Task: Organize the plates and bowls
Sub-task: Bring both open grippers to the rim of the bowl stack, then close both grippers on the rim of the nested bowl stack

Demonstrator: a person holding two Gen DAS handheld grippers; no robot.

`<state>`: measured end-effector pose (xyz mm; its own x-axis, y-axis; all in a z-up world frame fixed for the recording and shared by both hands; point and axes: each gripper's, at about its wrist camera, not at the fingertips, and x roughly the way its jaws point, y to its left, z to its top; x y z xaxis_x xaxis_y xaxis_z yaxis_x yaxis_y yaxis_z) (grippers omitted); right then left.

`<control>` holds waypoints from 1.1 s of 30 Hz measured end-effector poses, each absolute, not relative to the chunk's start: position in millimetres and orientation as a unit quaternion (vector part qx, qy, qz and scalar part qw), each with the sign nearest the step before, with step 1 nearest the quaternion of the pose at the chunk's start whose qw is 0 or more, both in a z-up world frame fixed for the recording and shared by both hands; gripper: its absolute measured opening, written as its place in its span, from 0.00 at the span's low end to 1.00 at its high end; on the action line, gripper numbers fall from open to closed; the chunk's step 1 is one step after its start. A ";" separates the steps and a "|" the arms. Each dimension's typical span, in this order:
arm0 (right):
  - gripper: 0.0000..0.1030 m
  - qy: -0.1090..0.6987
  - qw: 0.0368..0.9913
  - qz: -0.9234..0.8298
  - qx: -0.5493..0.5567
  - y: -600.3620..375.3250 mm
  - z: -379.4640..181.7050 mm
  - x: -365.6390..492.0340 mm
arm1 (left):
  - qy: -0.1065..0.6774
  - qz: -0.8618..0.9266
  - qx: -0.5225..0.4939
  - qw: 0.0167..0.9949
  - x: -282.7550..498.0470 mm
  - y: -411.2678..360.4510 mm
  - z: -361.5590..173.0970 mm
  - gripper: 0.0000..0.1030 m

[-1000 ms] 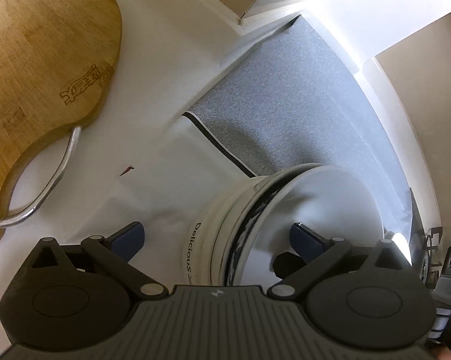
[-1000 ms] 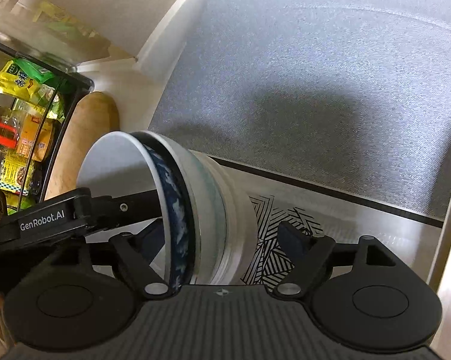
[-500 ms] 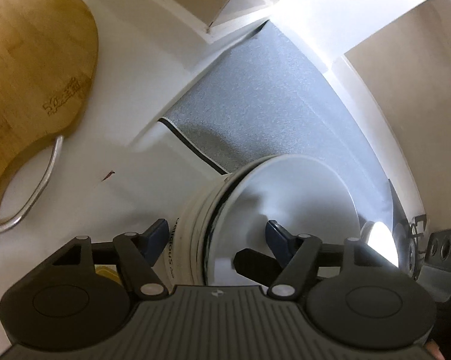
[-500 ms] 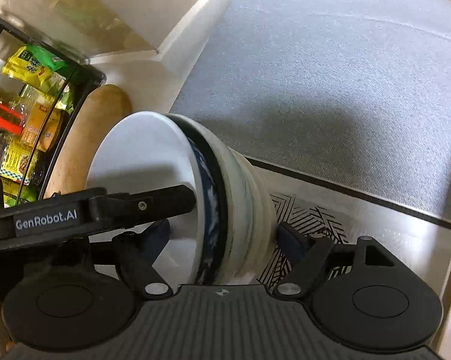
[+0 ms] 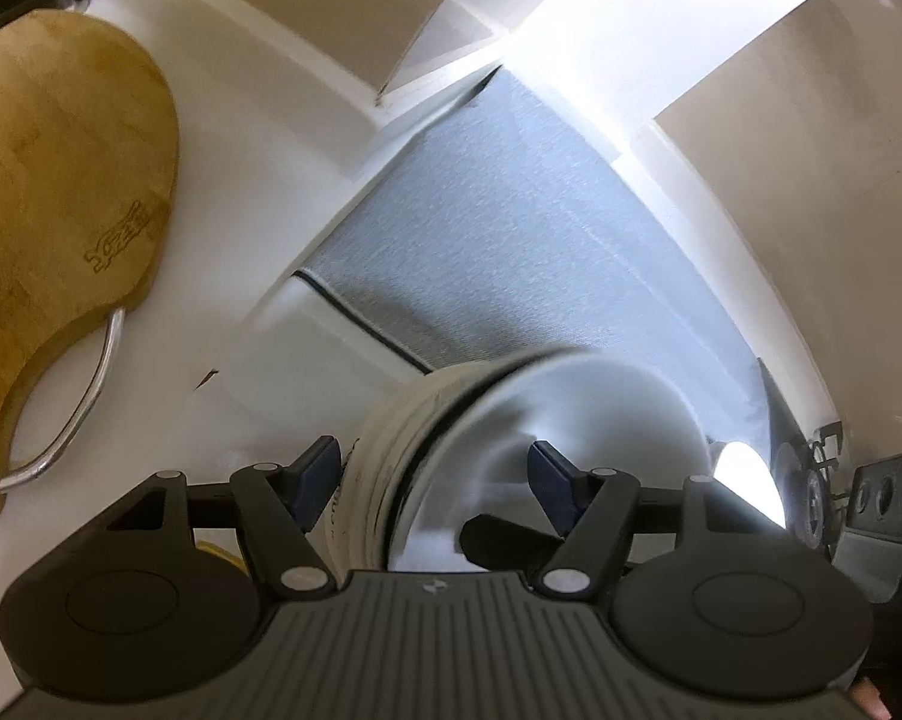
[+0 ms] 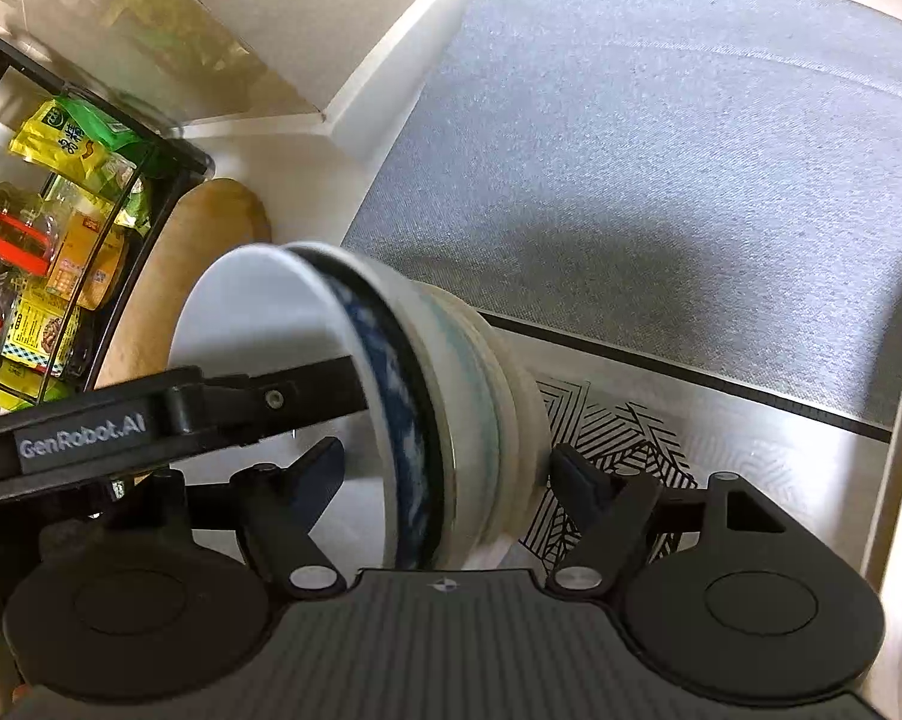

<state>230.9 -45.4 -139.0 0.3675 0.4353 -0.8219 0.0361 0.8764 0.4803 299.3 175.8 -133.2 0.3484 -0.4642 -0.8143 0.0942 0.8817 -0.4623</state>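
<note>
My stack of bowls [image 6: 451,408] is tipped on its side above the grey mat [image 6: 661,192], one nested in another, nothing inside. My left gripper [image 5: 429,474] and right gripper [image 6: 444,474] each straddle it, fingers clamped. A second ago my left fingers stood wider.

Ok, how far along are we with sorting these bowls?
Done: the bowls look nested into one bowl stack. In hand: it lies on its side, apparently clamped base to inside by both the left tool and the right tool, over the grey mat. Left: setting it down upright. No plates are in view.
</note>
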 end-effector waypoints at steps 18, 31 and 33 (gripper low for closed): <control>0.59 0.520 0.803 0.120 0.265 -66.5 -150.2 228.9 | 0.555 -0.168 -0.210 0.787 300.7 189.1 -163.0 0.67; 0.48 0.504 0.824 0.091 0.243 -64.2 -133.0 226.6 | 0.549 -0.177 -0.225 0.786 291.0 186.3 -159.6 0.62; 0.48 0.504 0.824 0.086 0.245 -65.8 -132.3 225.0 | 0.547 -0.180 -0.230 0.784 290.4 185.8 -159.2 0.61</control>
<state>225.0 -65.8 -132.3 0.4771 0.3882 -0.7884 0.1054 0.8654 0.4899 290.4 185.8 -159.2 0.3356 -0.5352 -0.7752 0.0308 0.8287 -0.5588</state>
